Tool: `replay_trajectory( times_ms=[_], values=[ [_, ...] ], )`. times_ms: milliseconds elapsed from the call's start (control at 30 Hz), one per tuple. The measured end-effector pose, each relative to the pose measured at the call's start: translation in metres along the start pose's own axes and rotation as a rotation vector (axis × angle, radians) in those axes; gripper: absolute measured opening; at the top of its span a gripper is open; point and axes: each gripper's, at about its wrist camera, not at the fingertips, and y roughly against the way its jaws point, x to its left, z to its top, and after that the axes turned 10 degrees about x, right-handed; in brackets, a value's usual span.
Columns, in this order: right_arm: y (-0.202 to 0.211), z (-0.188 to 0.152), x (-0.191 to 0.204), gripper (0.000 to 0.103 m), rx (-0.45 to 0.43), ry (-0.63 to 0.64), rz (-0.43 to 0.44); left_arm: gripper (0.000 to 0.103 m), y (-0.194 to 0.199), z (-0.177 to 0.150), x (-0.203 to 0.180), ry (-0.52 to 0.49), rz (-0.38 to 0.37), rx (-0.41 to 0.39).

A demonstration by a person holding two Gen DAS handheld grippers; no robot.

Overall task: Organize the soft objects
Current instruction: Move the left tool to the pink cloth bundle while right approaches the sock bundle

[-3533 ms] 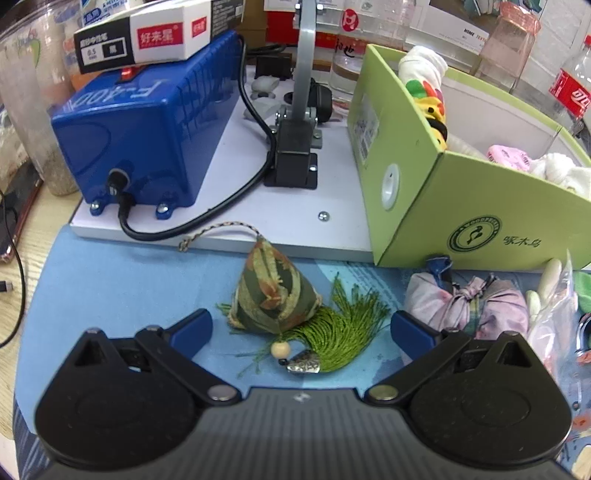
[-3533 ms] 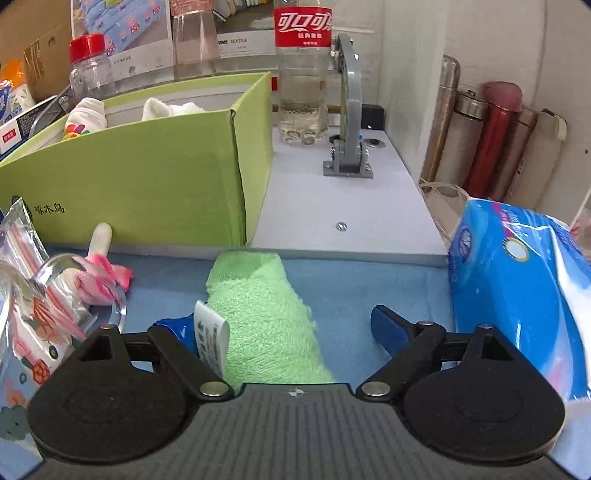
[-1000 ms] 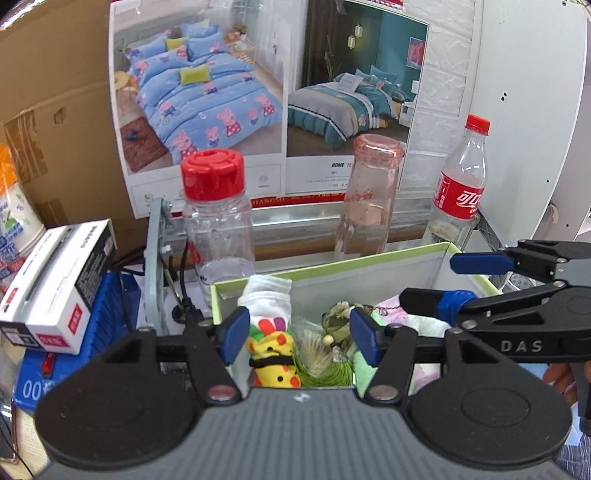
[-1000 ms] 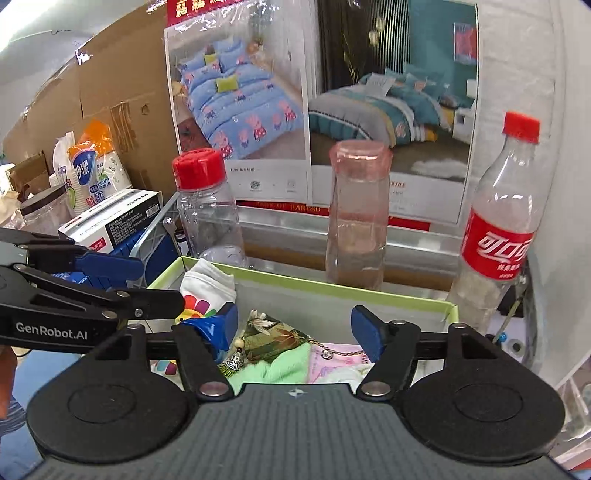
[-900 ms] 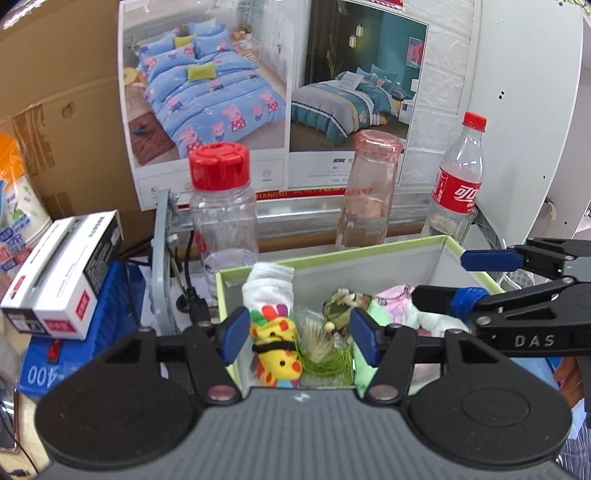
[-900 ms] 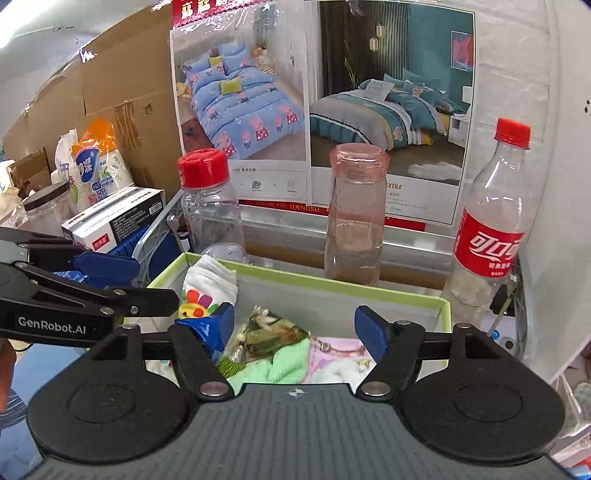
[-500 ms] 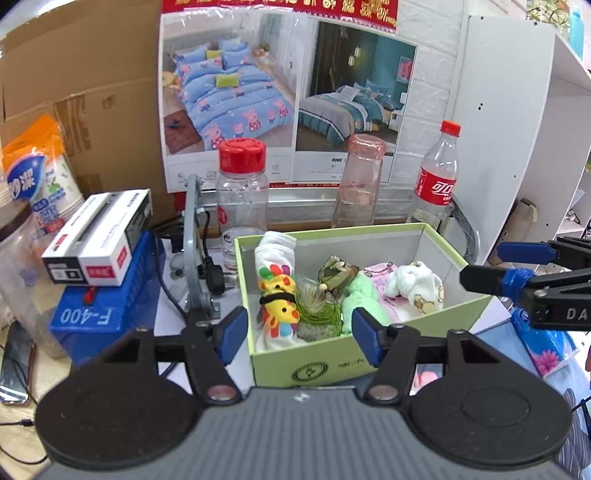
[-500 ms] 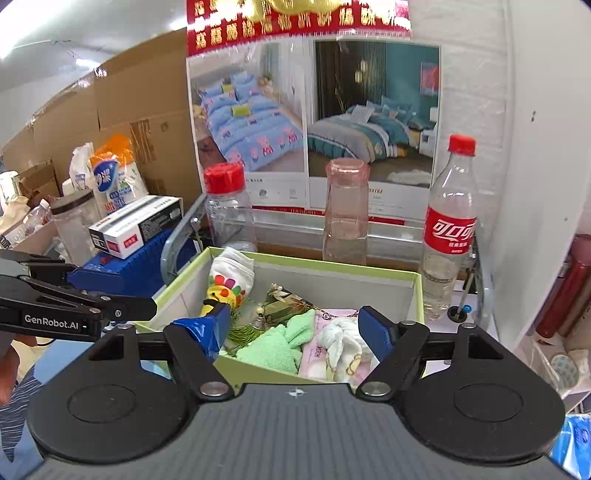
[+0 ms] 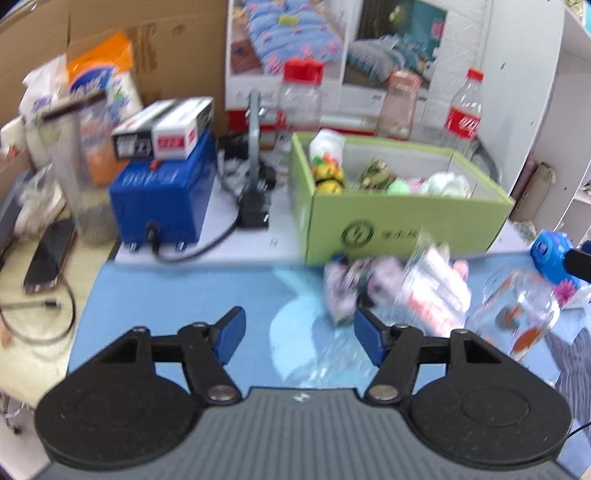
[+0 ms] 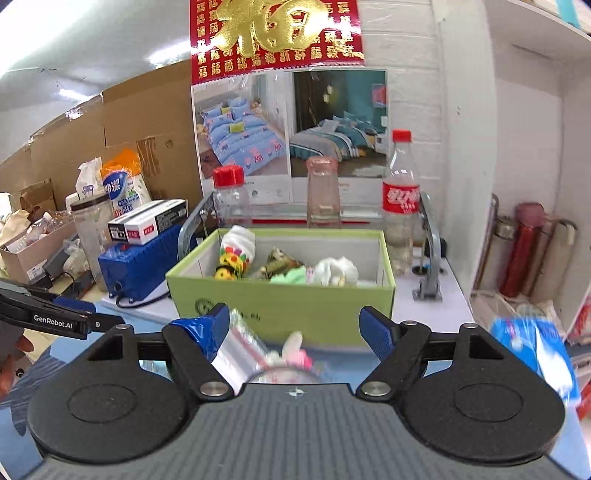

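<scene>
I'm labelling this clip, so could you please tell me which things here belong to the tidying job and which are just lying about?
Job:
green box
striped sachet
green towel
floral pouch

Lying about:
blue machine
cola bottle
phone
tissue pack

White brick wall (image 10: 461, 110) behind my surface, red banner (image 10: 277, 33) and bedding posters (image 10: 291, 136) upper centre. Cardboard sheets (image 10: 110, 147) upper left. White shelf unit (image 10: 535, 129) right. Blue mat (image 9: 177, 295) covers surface, bright overhead light.
</scene>
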Motion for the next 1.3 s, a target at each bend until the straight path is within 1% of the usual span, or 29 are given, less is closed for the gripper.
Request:
replay_trajectory(
  times_ms=[33, 67, 100, 167, 267, 367, 467, 567, 633, 700, 800, 867, 933, 1033, 1100, 1133, 1200, 1300],
  values=[
    [0.002, -0.007, 0.002, 0.064, -0.001, -0.006, -0.006, 0.068, 0.003, -0.007, 0.003, 0.016, 0.009, -0.004],
    [0.005, -0.015, 0.006, 0.064, -0.008, -0.008, -0.011, 0.068, 0.003, -0.012, 0.004, 0.015, 0.02, 0.021],
    [0.008, -0.021, 0.01, 0.064, -0.011, -0.005, -0.011, 0.068, 0.006, -0.017, 0.005, 0.009, 0.02, 0.023],
    [0.014, -0.036, 0.018, 0.064, -0.013, 0.0, 0.008, 0.068, 0.012, -0.024, 0.006, -0.002, 0.036, 0.006],
    [0.015, -0.051, 0.02, 0.064, 0.001, -0.043, 0.027, 0.068, 0.016, -0.027, 0.007, -0.022, 0.069, -0.009],
    [0.011, -0.059, 0.014, 0.064, 0.035, -0.077, 0.02, 0.068, 0.015, -0.025, 0.009, -0.011, 0.062, -0.003],
    [0.015, -0.061, 0.009, 0.064, 0.031, -0.092, 0.007, 0.068, 0.013, -0.024, 0.014, 0.022, 0.034, 0.001],
    [0.018, -0.05, 0.008, 0.064, 0.007, -0.07, 0.013, 0.068, 0.009, -0.022, 0.018, 0.048, 0.03, 0.006],
    [0.014, -0.034, 0.011, 0.064, 0.003, -0.031, 0.022, 0.068, 0.007, -0.022, 0.023, 0.066, 0.032, 0.01],
    [0.004, -0.014, 0.017, 0.064, 0.003, 0.025, 0.016, 0.068, 0.005, -0.022, 0.03, 0.087, 0.031, 0.014],
    [-0.021, 0.016, 0.03, 0.064, 0.03, 0.104, -0.026, 0.068, 0.003, -0.024, 0.041, 0.105, 0.039, 0.024],
    [-0.042, 0.028, 0.039, 0.064, 0.078, 0.136, -0.03, 0.068, 0.001, -0.026, 0.05, 0.112, 0.058, 0.028],
    [-0.054, 0.029, 0.05, 0.064, 0.119, 0.195, -0.028, 0.068, 0.0, -0.027, 0.06, 0.118, 0.075, 0.029],
    [-0.072, 0.025, 0.072, 0.064, 0.247, 0.383, -0.012, 0.068, -0.006, -0.026, 0.077, 0.151, 0.076, 0.036],
    [-0.085, 0.025, 0.085, 0.064, 0.325, 0.511, -0.023, 0.068, -0.013, -0.024, 0.089, 0.191, 0.062, 0.053],
    [-0.09, 0.027, 0.089, 0.064, 0.352, 0.549, -0.025, 0.068, -0.016, -0.023, 0.093, 0.206, 0.05, 0.06],
    [-0.106, 0.032, 0.093, 0.064, 0.416, 0.593, -0.011, 0.068, -0.02, -0.022, 0.1, 0.228, 0.035, 0.071],
    [-0.129, 0.038, 0.096, 0.064, 0.517, 0.605, 0.062, 0.068, -0.024, -0.022, 0.105, 0.241, 0.048, 0.079]
  ],
)
